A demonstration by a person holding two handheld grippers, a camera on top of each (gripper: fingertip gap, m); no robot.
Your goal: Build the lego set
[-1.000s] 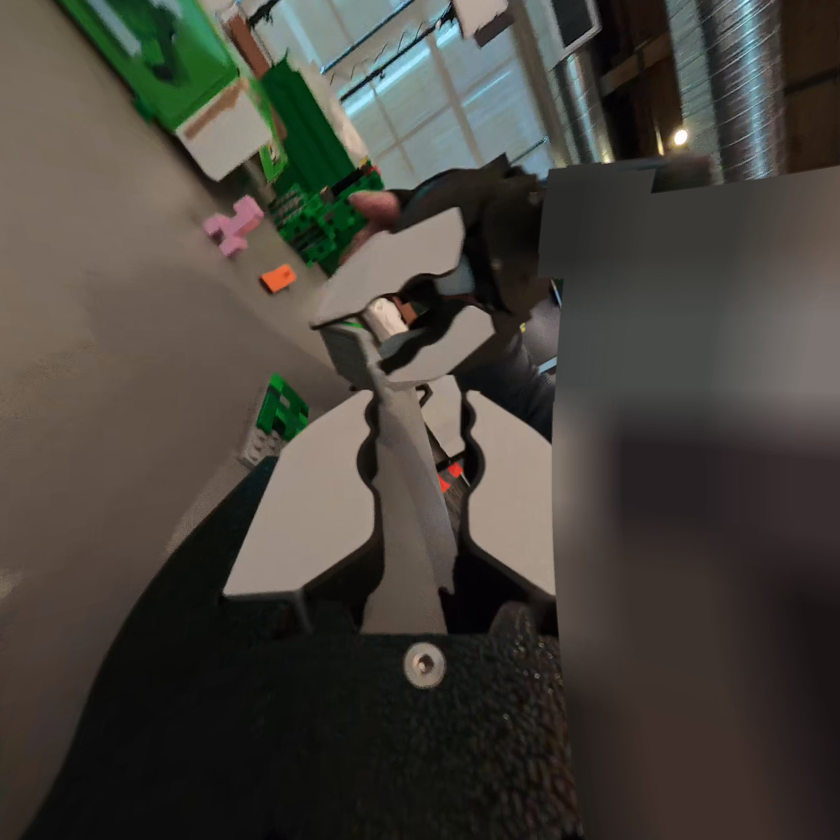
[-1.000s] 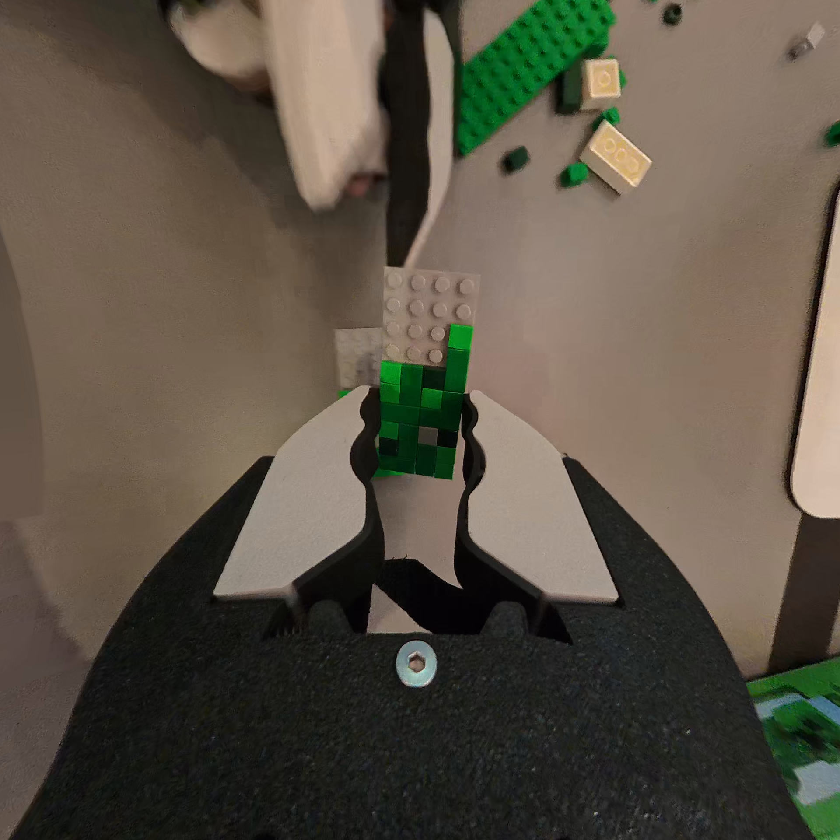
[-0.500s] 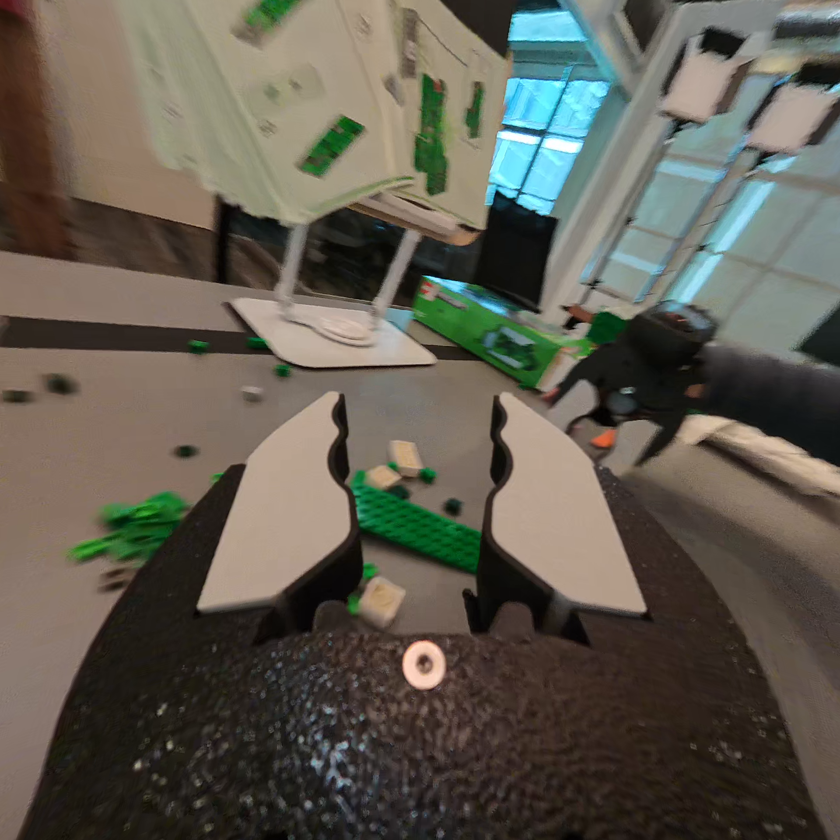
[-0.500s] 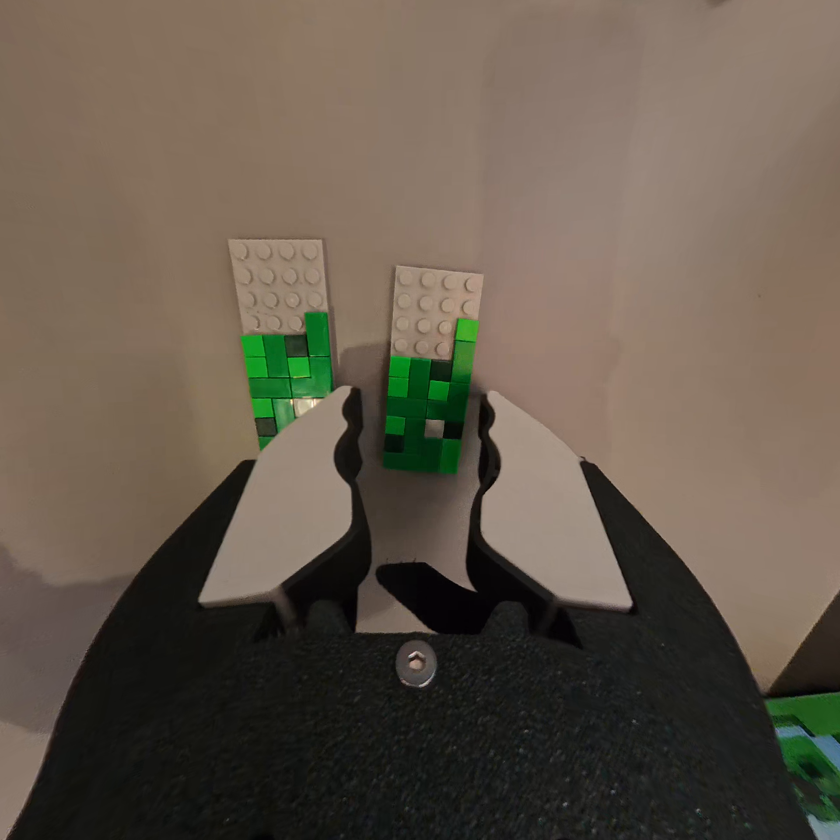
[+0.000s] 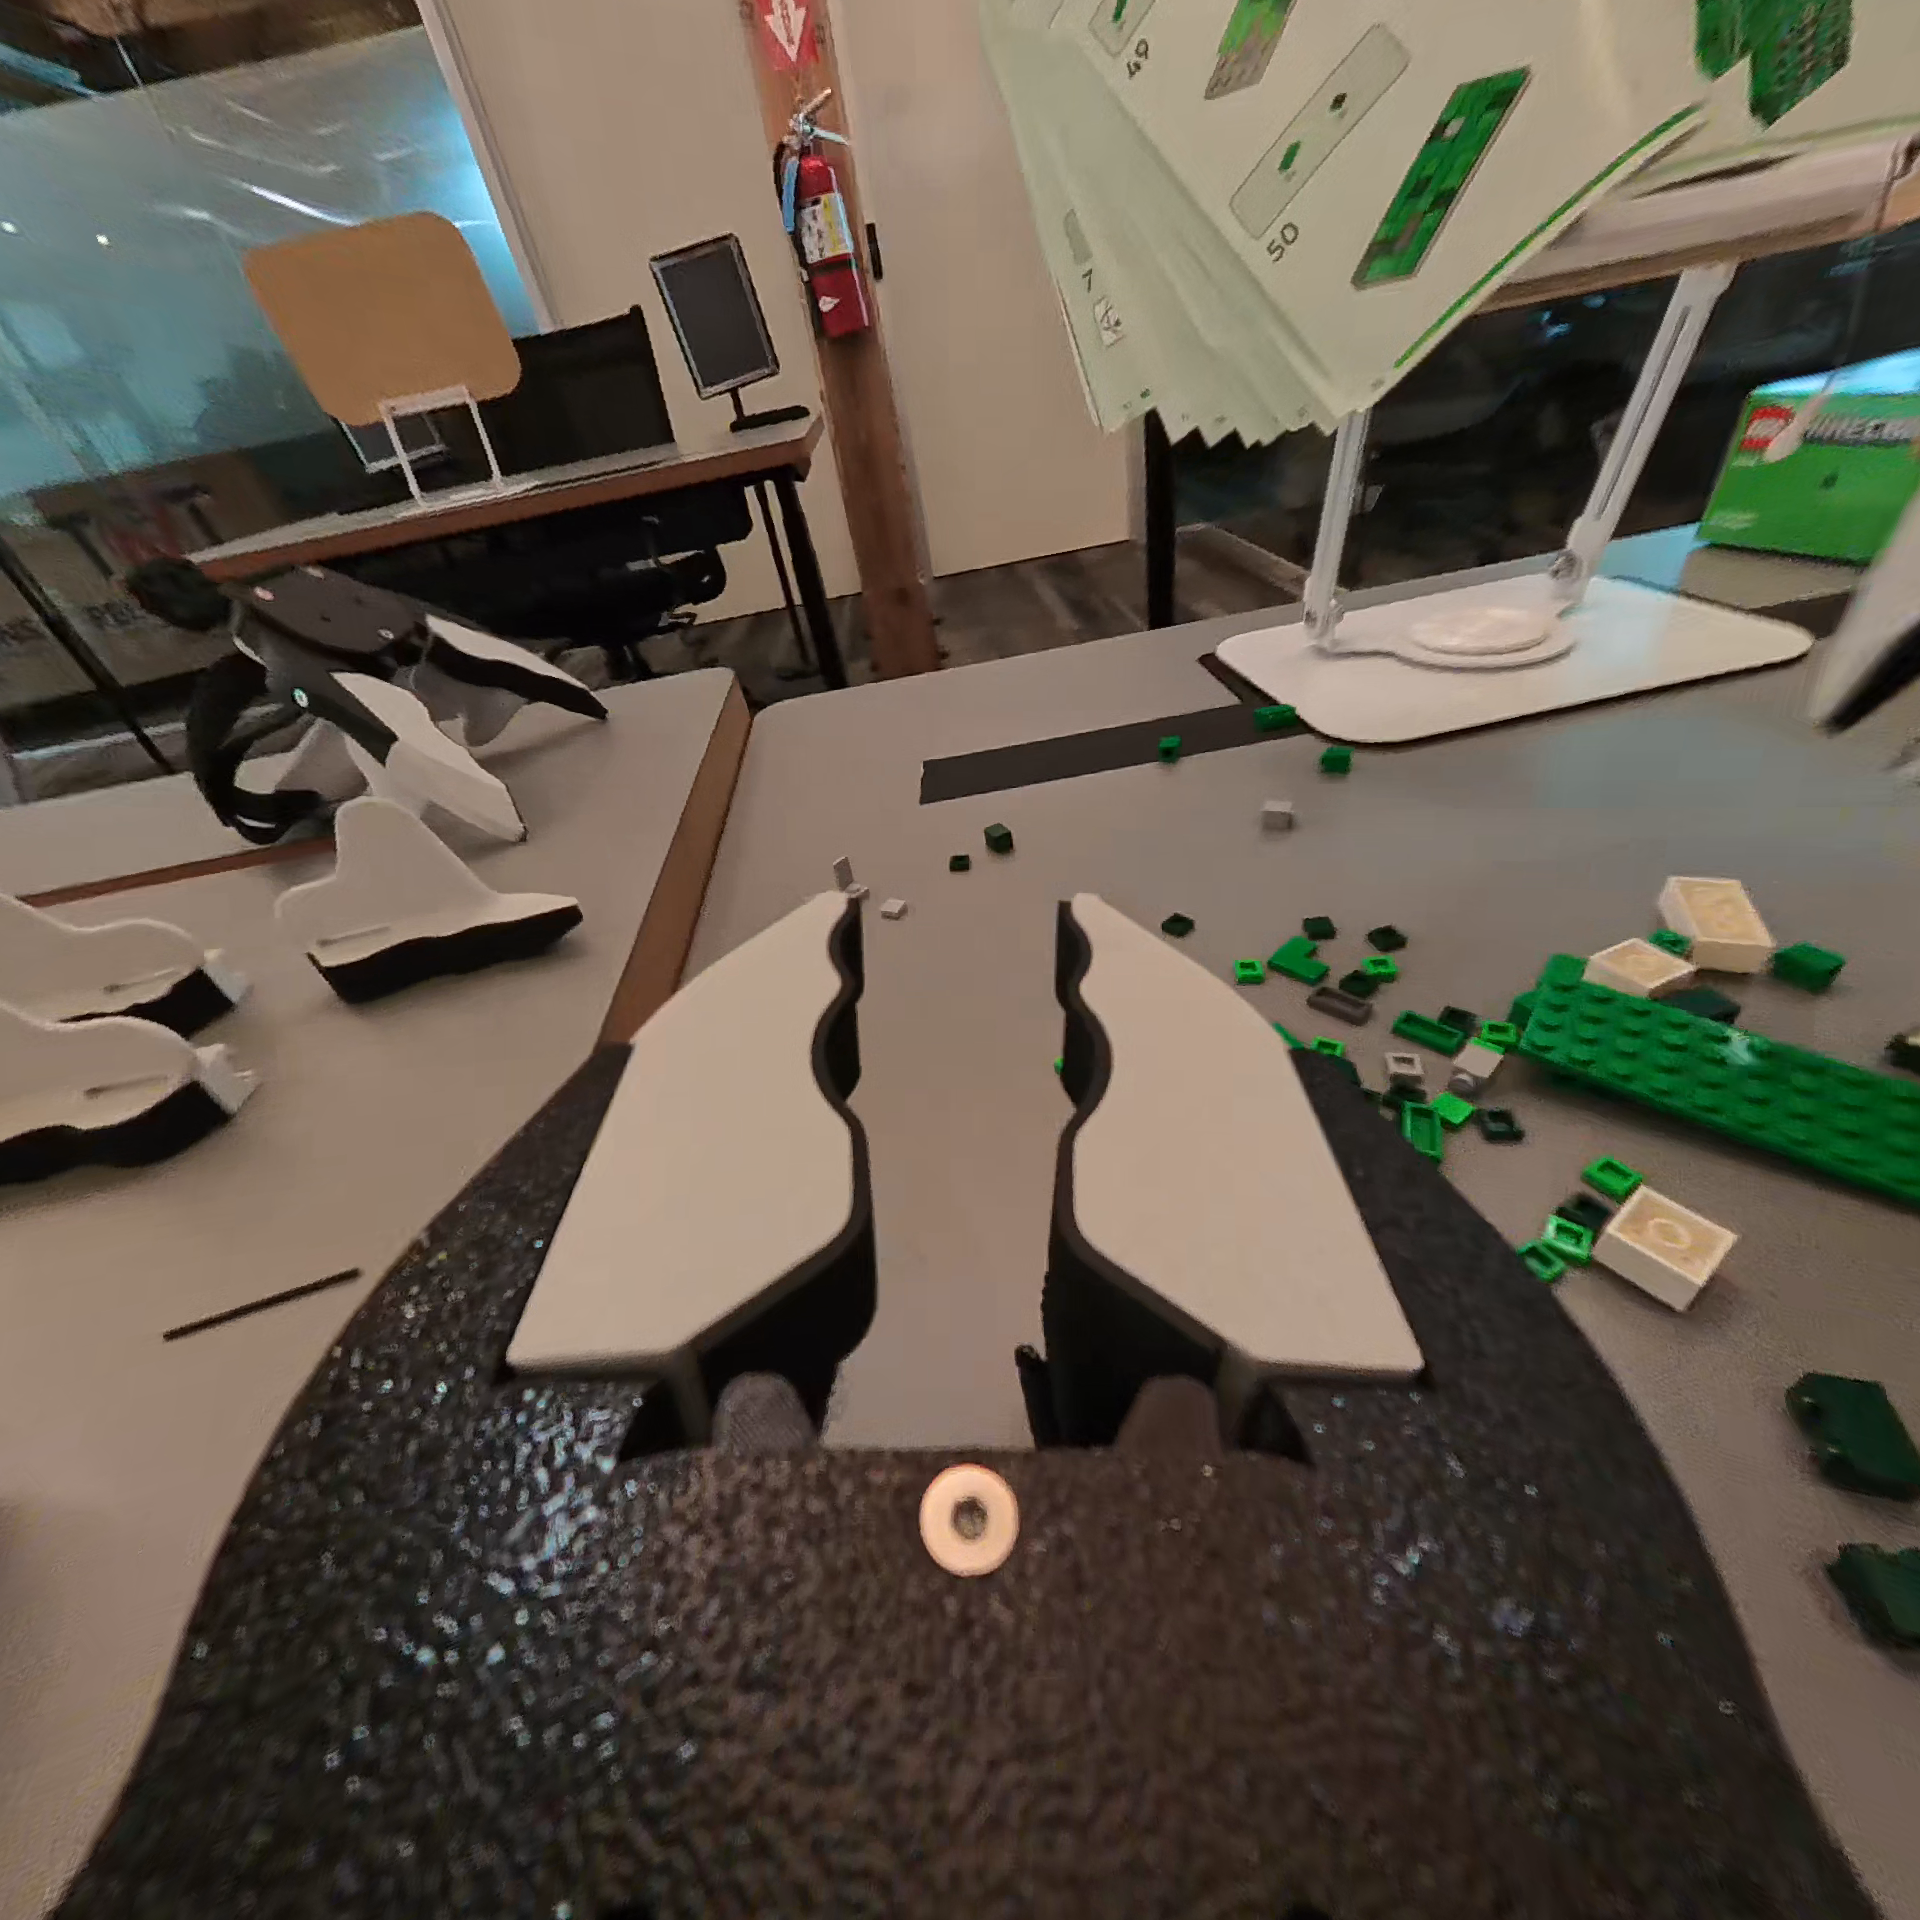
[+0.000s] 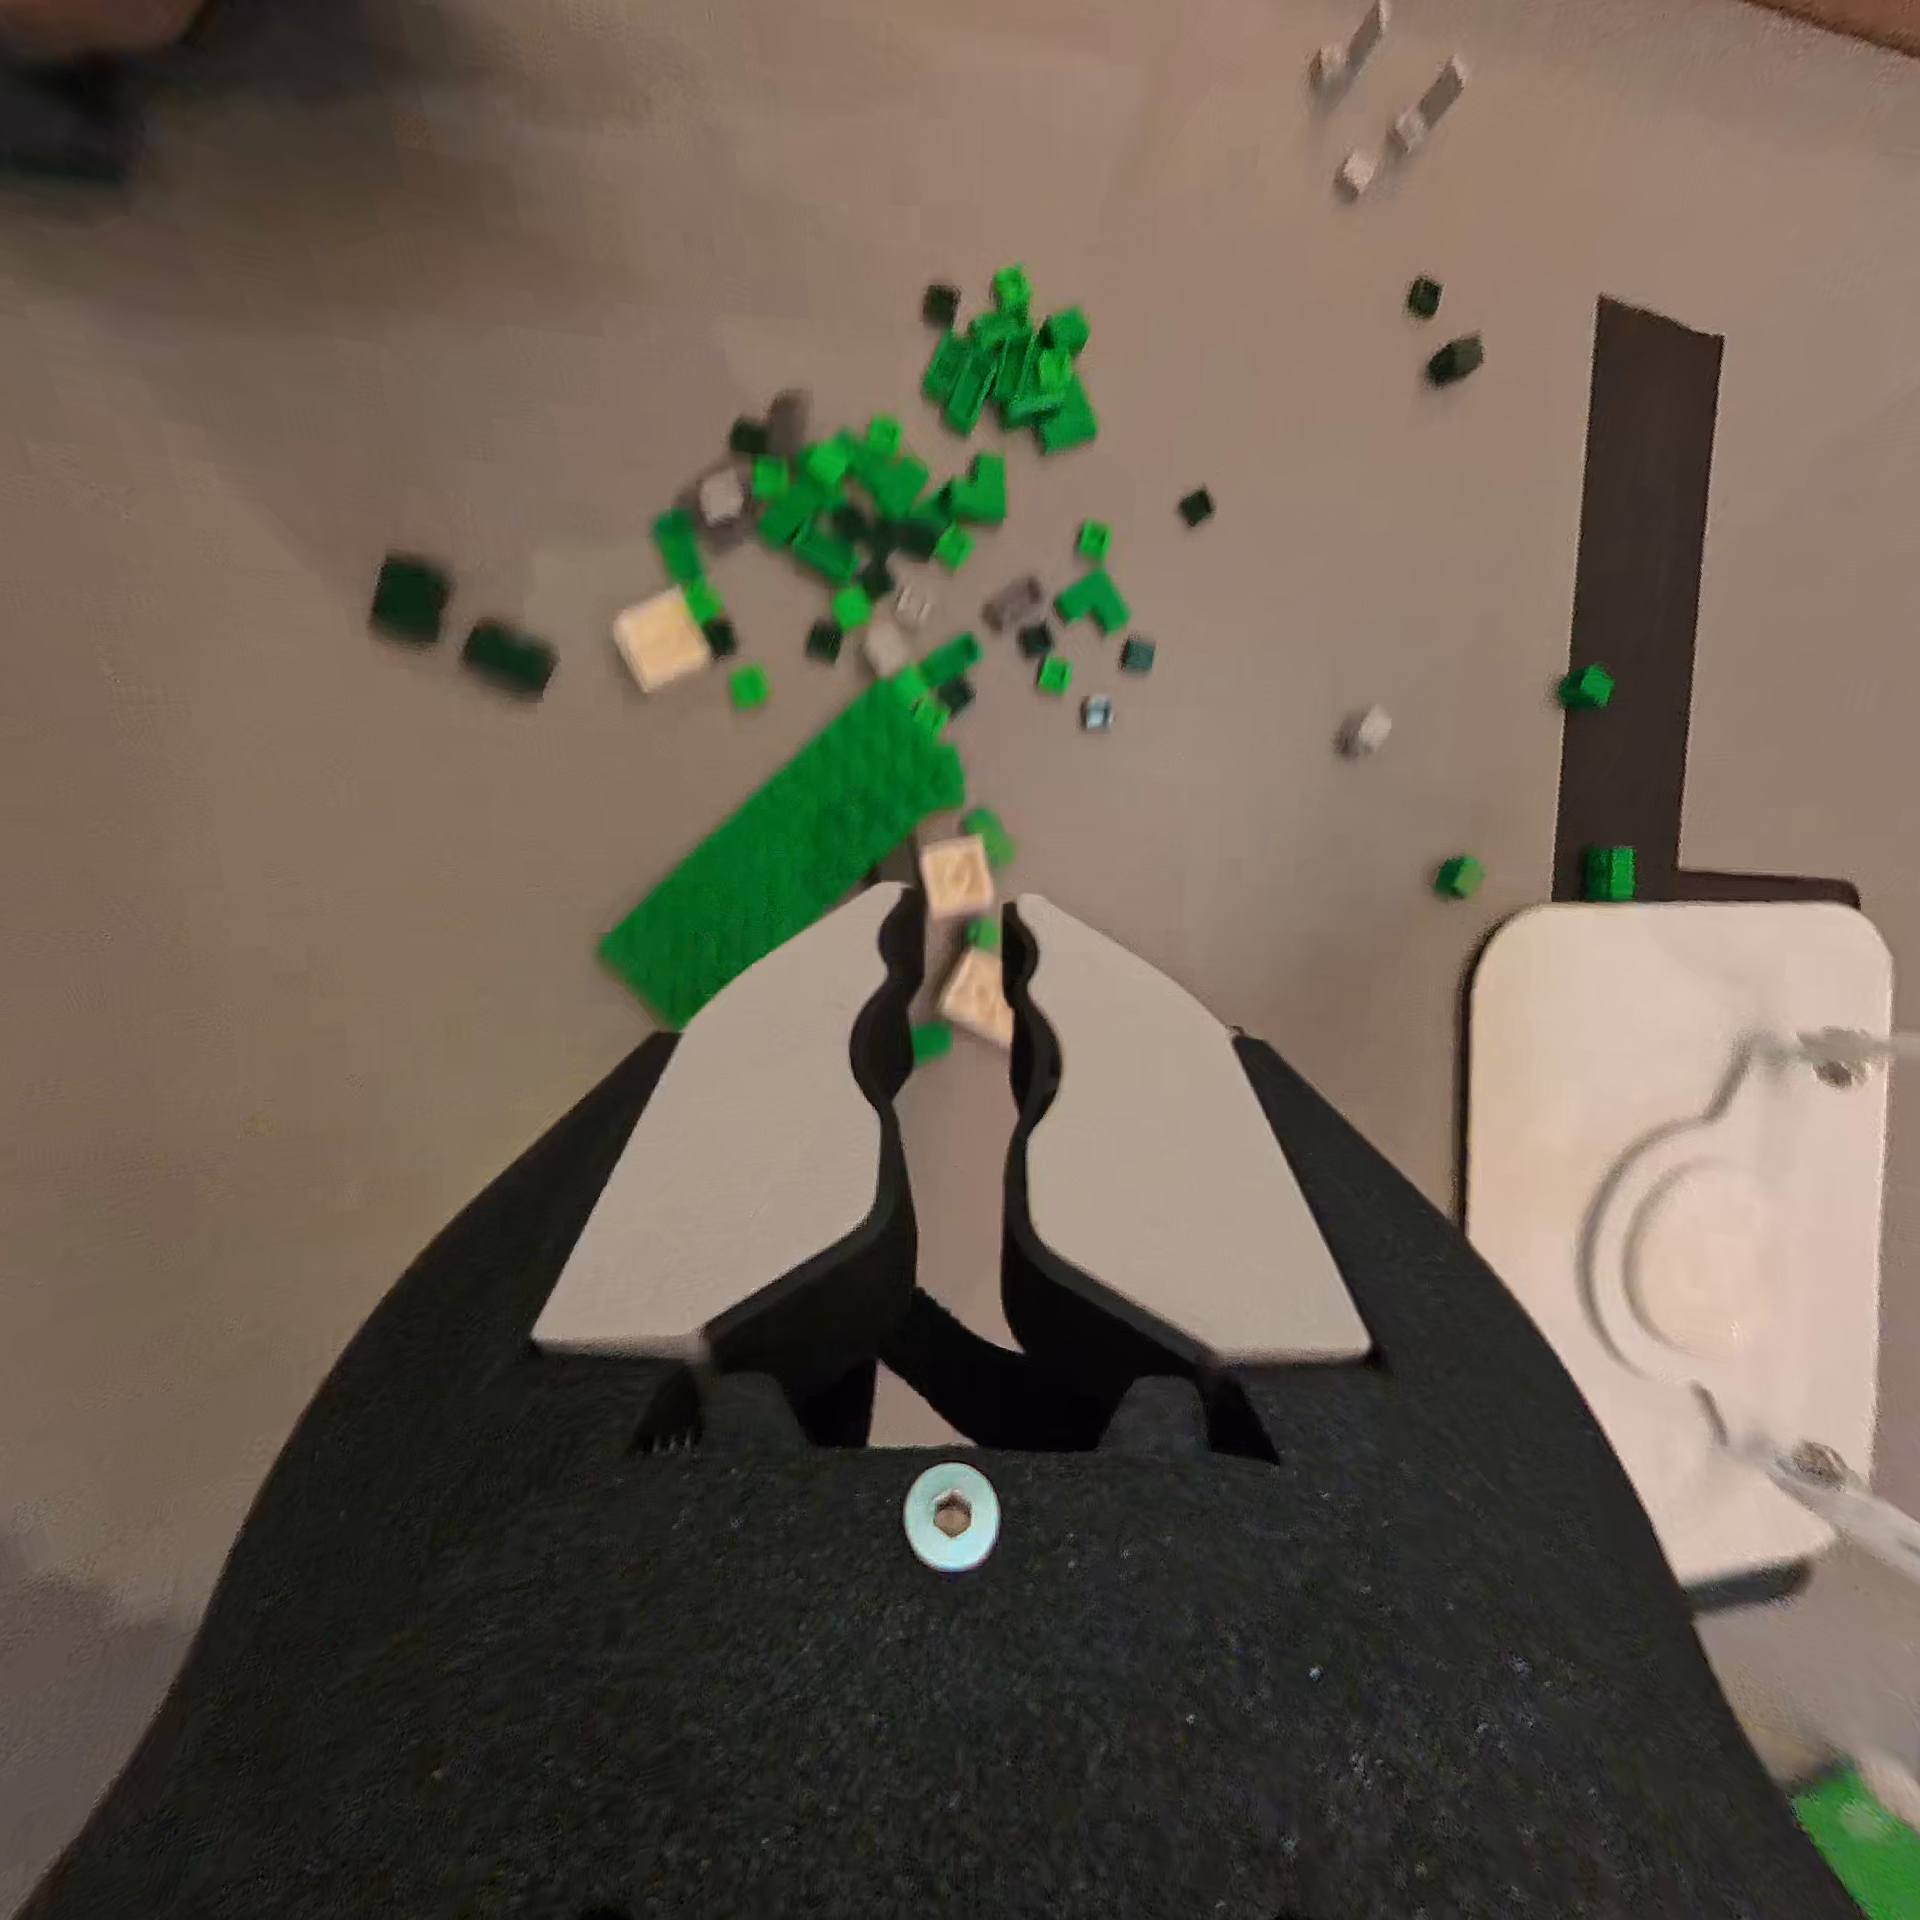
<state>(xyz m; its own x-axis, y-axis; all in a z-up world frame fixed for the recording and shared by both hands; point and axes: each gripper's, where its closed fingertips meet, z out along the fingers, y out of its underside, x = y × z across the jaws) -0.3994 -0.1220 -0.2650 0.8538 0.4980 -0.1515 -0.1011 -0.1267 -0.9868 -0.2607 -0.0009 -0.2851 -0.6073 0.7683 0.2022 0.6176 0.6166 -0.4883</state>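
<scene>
My left gripper (image 5: 958, 904) is open and empty, low over bare grey table (image 5: 966, 1143). Small green and grey pieces (image 5: 1382, 1039) lie to its right, then a green baseplate (image 5: 1714, 1081) and tan bricks (image 5: 1662, 1257). My right gripper (image 6: 961, 899) looks down from above the table, its jaws narrowed but apart, holding nothing. Two tan bricks (image 6: 977, 997) lie on the table below its fingertips. The green baseplate (image 6: 800, 842) is to their left, and a heap of small green pieces (image 6: 883, 499) lies beyond.
A booklet (image 5: 1351, 156) hangs on a white stand (image 5: 1507, 655), also in the right wrist view (image 6: 1673, 1195). A black tape strip (image 5: 1070, 758) crosses the table. A green box (image 5: 1818, 478) stands far right. Spare fingers (image 5: 416, 925) and another gripper (image 5: 343, 665) lie on the left table.
Each gripper let go of a grey plate with green tiles; both plates lay on the table half a second ago. The left swung across the table, the right over the bricks. Both jaws then narrowed.
</scene>
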